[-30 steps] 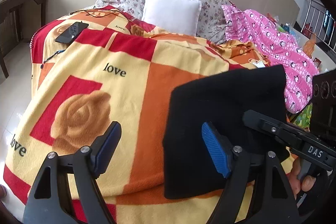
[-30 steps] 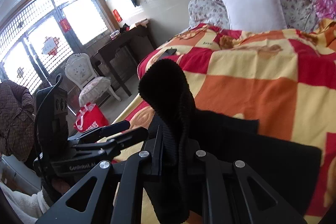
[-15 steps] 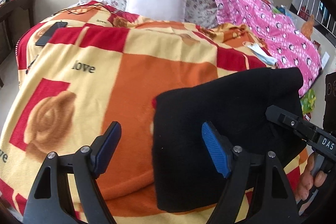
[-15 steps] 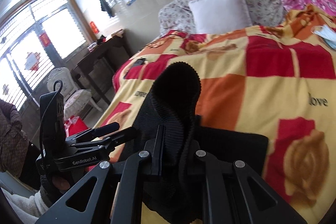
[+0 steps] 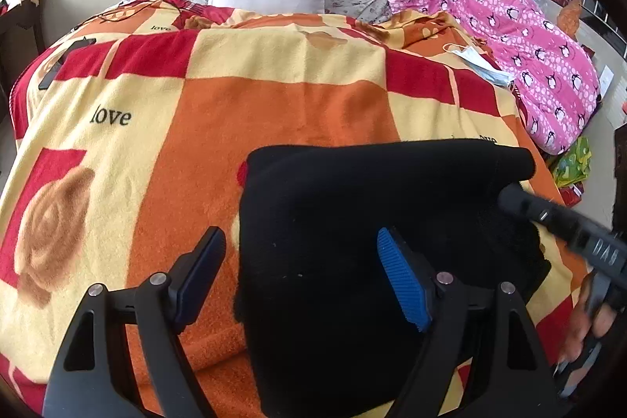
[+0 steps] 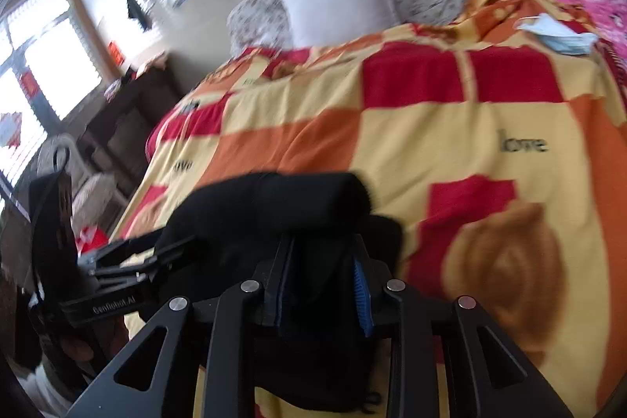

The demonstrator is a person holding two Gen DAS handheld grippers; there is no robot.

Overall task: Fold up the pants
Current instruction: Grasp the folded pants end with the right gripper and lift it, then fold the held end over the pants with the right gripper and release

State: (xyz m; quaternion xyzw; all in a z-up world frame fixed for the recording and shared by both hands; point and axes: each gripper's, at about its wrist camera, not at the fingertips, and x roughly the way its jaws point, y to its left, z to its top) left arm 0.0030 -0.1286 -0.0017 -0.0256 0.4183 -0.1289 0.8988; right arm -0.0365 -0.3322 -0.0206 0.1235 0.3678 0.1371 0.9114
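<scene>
Two grippers worked over one pair of black pants [image 5: 352, 222], which lay folded into a thick block on the patterned blanket [image 5: 274, 112] at the near edge of the bed, in the lower middle of the left wrist view. At the left of that view the left gripper [image 5: 301, 277] stood with its fingers [image 5: 399, 281] spread wide; the left edge of the pants lay between them, but neither pad pressed on the cloth. Further right, near the right edge of the frame, the right gripper [image 6: 323, 285] reached into the far corner of the pants. In its own blurred view its fingers were opening, with a raised ridge of black cloth between the blue pads; whether the pads touched it could not be told.

Judged from this, the main risk lay at that right-hand ridge: if the cloth clung to a ribbed pad as the fingers parted, pulling away could have dragged the top layer and sprung the fold open. The thick fabric also looked likely to bulge back by itself. With the block sitting close to the bed's near edge, a careless nudge from the left fingers could have slid it off.
</scene>
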